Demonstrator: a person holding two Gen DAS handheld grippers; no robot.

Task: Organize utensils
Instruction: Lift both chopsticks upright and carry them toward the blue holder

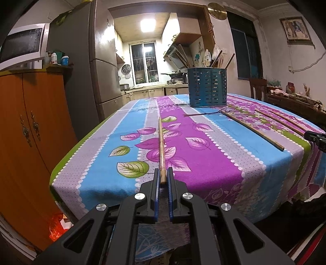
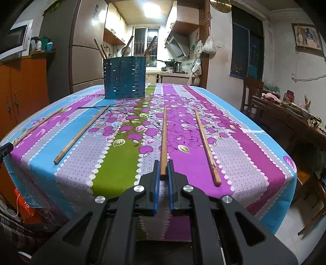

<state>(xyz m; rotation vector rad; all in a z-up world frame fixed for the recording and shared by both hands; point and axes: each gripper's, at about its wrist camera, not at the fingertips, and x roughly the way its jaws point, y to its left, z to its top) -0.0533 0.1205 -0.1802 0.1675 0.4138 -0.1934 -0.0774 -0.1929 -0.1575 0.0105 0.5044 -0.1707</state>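
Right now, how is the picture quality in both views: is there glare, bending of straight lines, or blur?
Left wrist view: the ceiling lamp is blown out to white; the tall grey fridge bows from fisheye distortion; the wooden chopstick in the left gripper is sharp. Right wrist view: the same lamp glares, the corners go dark, and the blue slotted metal holder is in focus.

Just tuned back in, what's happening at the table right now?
Chopsticks are being gathered into the blue slotted holder, which already has several standing in it. The left gripper is shut on the near end of one chopstick; the right gripper is shut on another chopstick. Both still lie on the floral tablecloth. Two loose chopsticks flank the right gripper's.
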